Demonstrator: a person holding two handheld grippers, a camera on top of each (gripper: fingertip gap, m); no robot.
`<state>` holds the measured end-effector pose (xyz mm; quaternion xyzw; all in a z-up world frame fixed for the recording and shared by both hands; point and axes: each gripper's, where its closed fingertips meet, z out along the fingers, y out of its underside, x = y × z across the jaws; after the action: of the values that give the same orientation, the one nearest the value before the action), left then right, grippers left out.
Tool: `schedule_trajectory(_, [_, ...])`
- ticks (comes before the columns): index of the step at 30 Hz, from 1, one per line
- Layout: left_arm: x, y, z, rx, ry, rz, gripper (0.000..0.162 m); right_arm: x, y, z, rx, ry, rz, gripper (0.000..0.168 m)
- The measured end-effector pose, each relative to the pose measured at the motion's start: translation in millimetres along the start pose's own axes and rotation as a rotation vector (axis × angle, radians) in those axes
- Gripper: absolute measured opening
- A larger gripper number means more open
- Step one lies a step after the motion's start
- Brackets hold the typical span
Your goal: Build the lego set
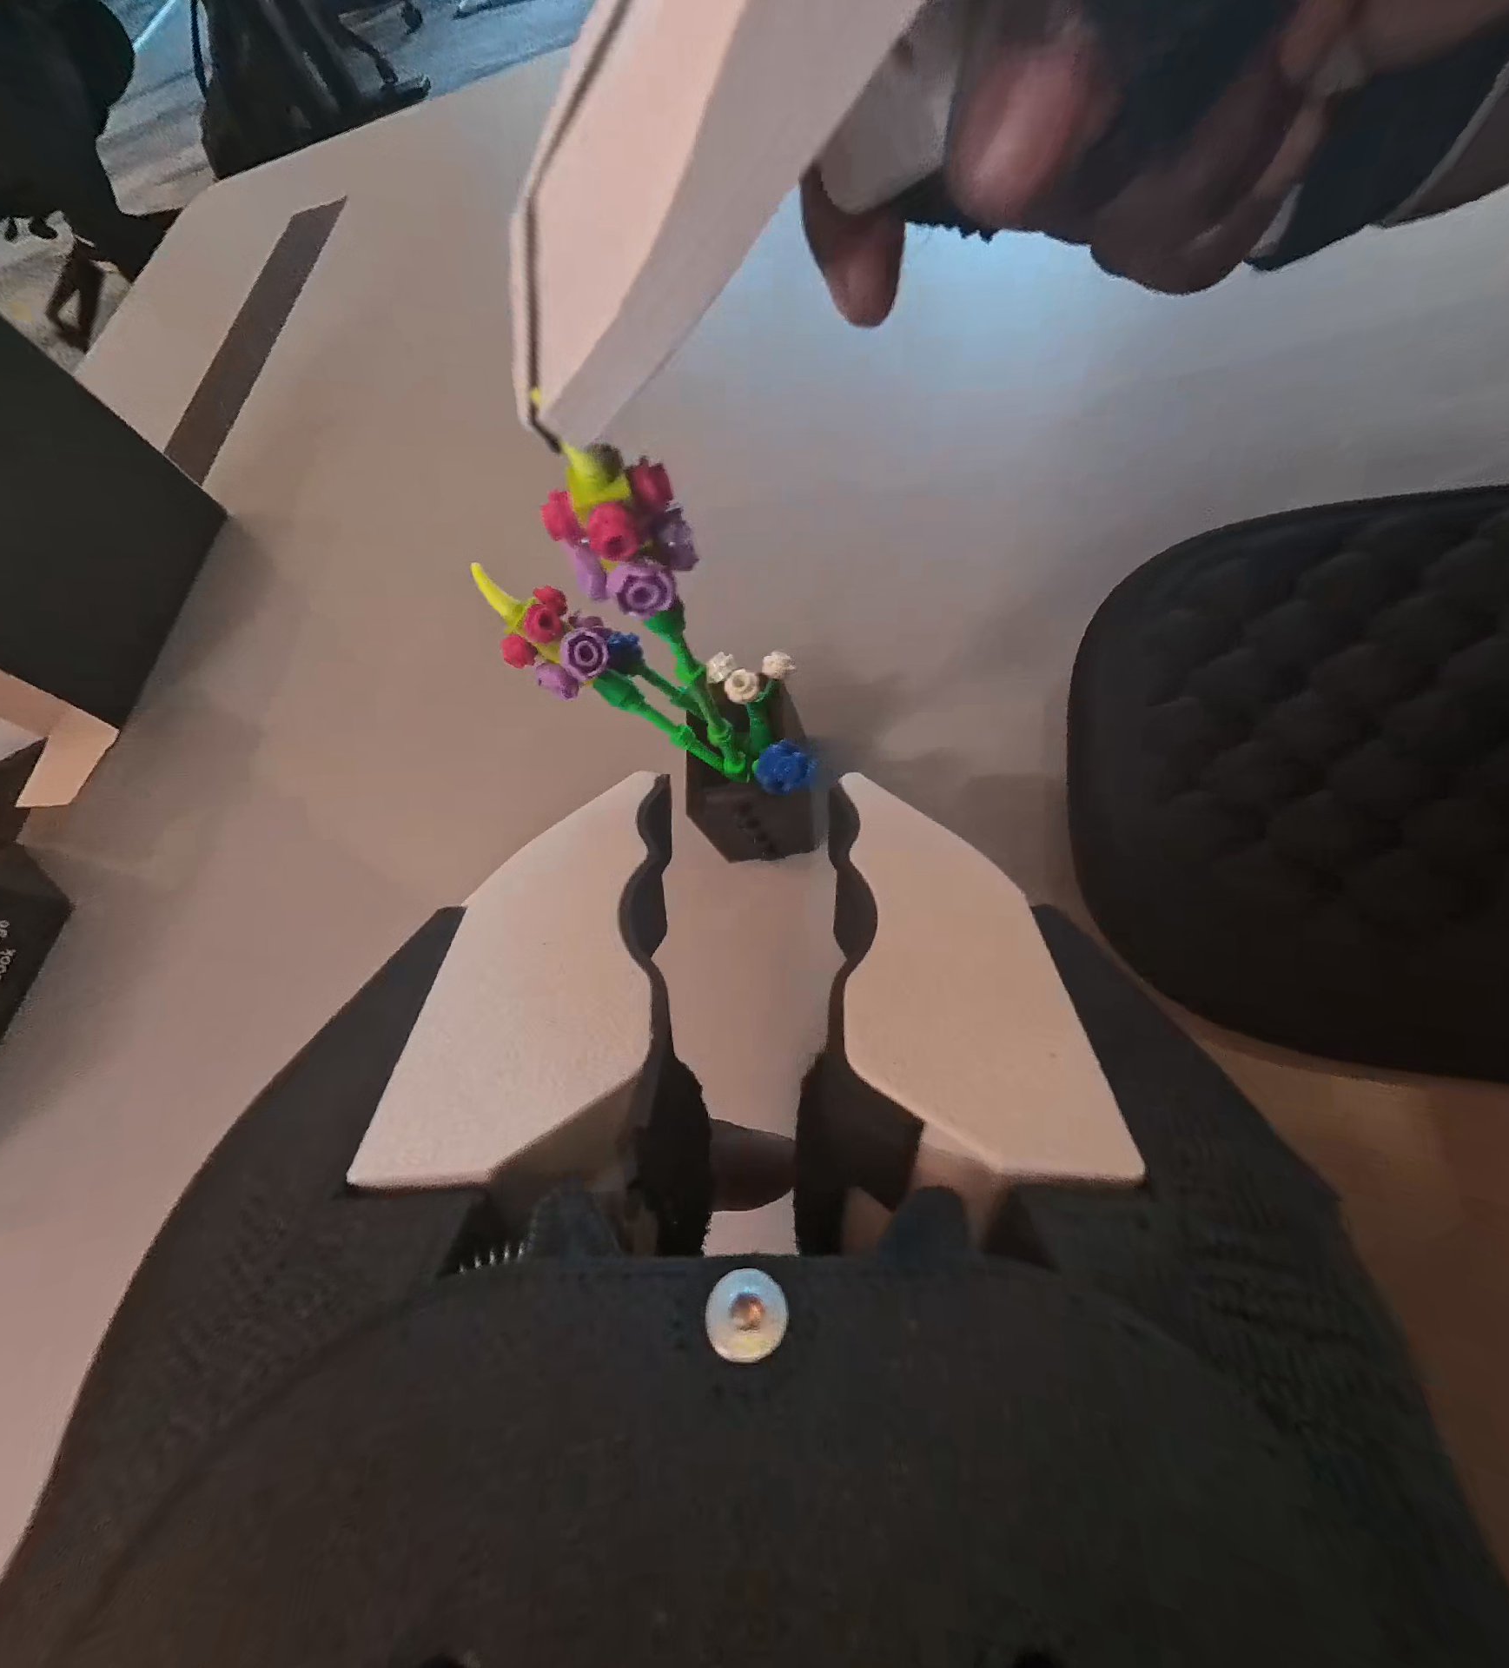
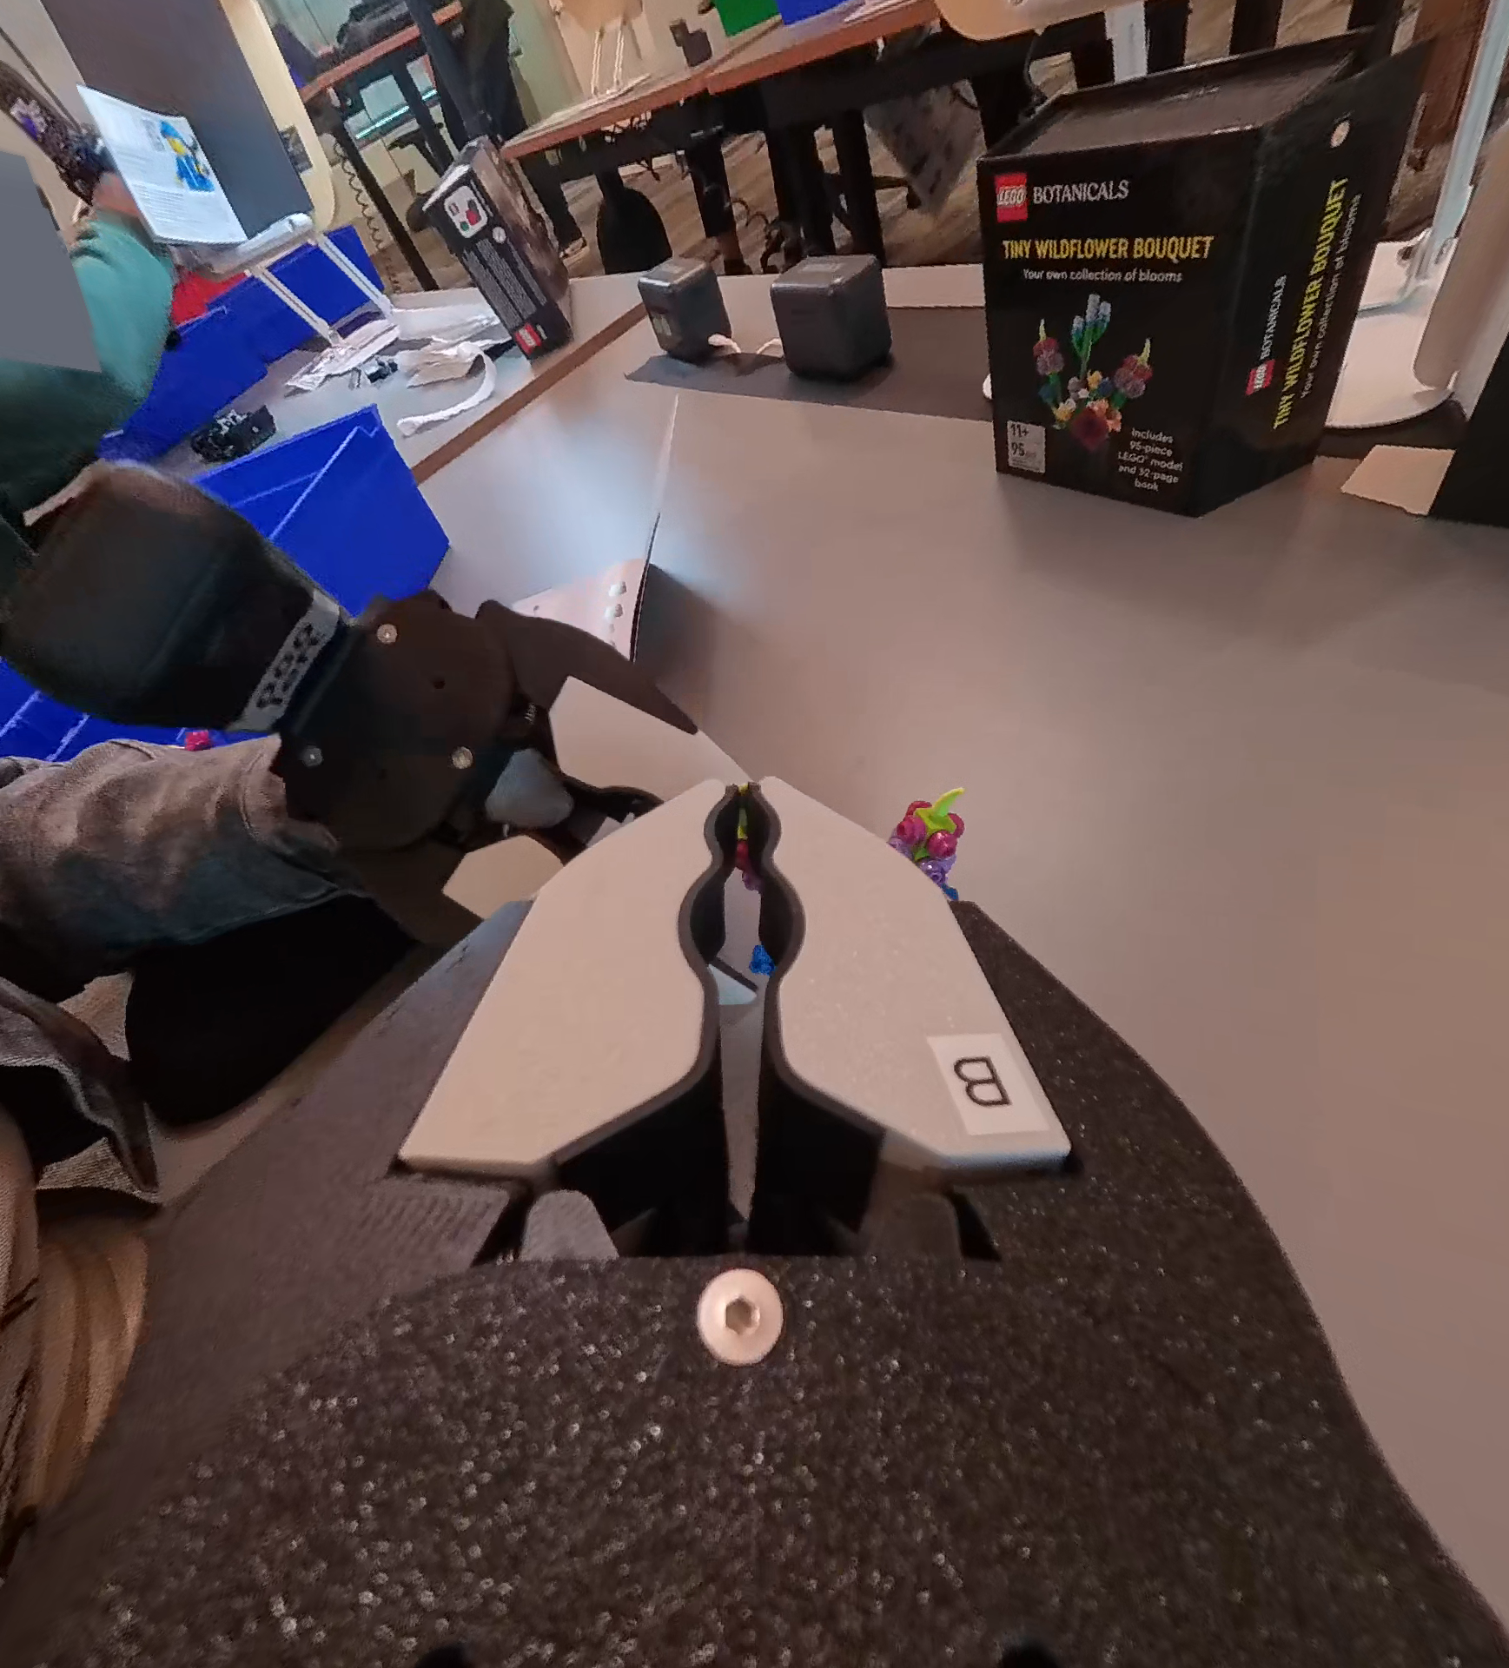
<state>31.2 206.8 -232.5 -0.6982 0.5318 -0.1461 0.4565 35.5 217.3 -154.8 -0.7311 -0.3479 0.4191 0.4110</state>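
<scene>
A small black vase (image 1: 755,826) stands on the grey table (image 1: 371,812) with green stems, white flowers (image 1: 746,677) and a blue flower (image 1: 787,765) in it. My left gripper (image 1: 750,799) has its jaws against the vase's sides. My right gripper (image 1: 552,433) comes in from above, shut on the lime leaf tip (image 1: 588,465) of the tall pink and purple flower cluster (image 1: 629,542). In the right wrist view the lime tip shows between my right gripper's closed tips (image 2: 743,794). A second cluster (image 1: 552,636) leans to the left and also shows in the right wrist view (image 2: 931,835).
The black set box (image 2: 1157,316) stands at the back right of the table. Two grey cubes (image 2: 827,316) sit behind it. Blue bins (image 2: 335,505) are to the left. A black quilted cushion (image 1: 1346,767) is close on the right of the vase. A person's hand (image 1: 1093,135) holds the right gripper. Spacing between my two grippers at the tips: around 8 centimetres.
</scene>
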Motion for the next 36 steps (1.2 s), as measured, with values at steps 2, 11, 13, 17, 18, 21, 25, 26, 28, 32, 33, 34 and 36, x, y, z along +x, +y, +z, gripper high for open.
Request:
schedule_trajectory(2, [1,1,6,-0.011,-0.016,0.028,0.031,0,-3,-2,0.022,-0.002,0.011,0.002])
schedule_trajectory(11, [-6,-6,3,0.019,0.006,0.002,0.011,-9,-19,-26,0.12,0.015,0.018,0.001])
schedule_trajectory(13, [-6,-7,4,0.02,0.017,-0.011,0.011,-9,-13,-25,0.137,0.02,0.039,0.002])
schedule_trajectory(17, [-7,-7,4,0.009,0.021,-0.01,0.011,-7,-3,-21,0.159,0.022,0.075,0.002])
schedule_trajectory(18, [-7,-7,4,0.007,0.022,-0.01,0.011,-6,-2,-20,0.163,0.027,0.074,0.001])
schedule_trajectory(21, [-8,-7,5,0.007,0.019,-0.015,0.011,-5,-1,-17,0.165,0.031,0.069,0.002])
schedule_trajectory(25, [-10,-6,4,0.01,0.011,-0.022,0.011,-3,4,-14,0.152,0.029,0.073,0.002])
schedule_trajectory(26, [-10,-7,4,0.012,0.009,-0.023,0.011,-2,5,-13,0.147,0.032,0.074,0.002])
schedule_trajectory(28, [-11,-6,4,0.011,0.01,-0.026,0.011,0,6,-13,0.15,0.037,0.071,0.002])
schedule_trajectory(32, [-11,-6,5,0.013,0.012,-0.031,0.011,4,10,-11,0.135,0.039,0.083,0.002])
schedule_trajectory(33, [-11,-6,5,0.014,0.013,-0.032,0.011,5,12,-10,0.128,0.04,0.087,0.002])
schedule_trajectory(34, [-10,-6,5,0.014,0.013,-0.031,0.011,7,14,-9,0.125,0.04,0.093,0.002])
schedule_trajectory(36, [-10,-6,6,0.012,0.014,-0.03,0.012,10,16,-7,0.117,0.04,0.108,0.002])
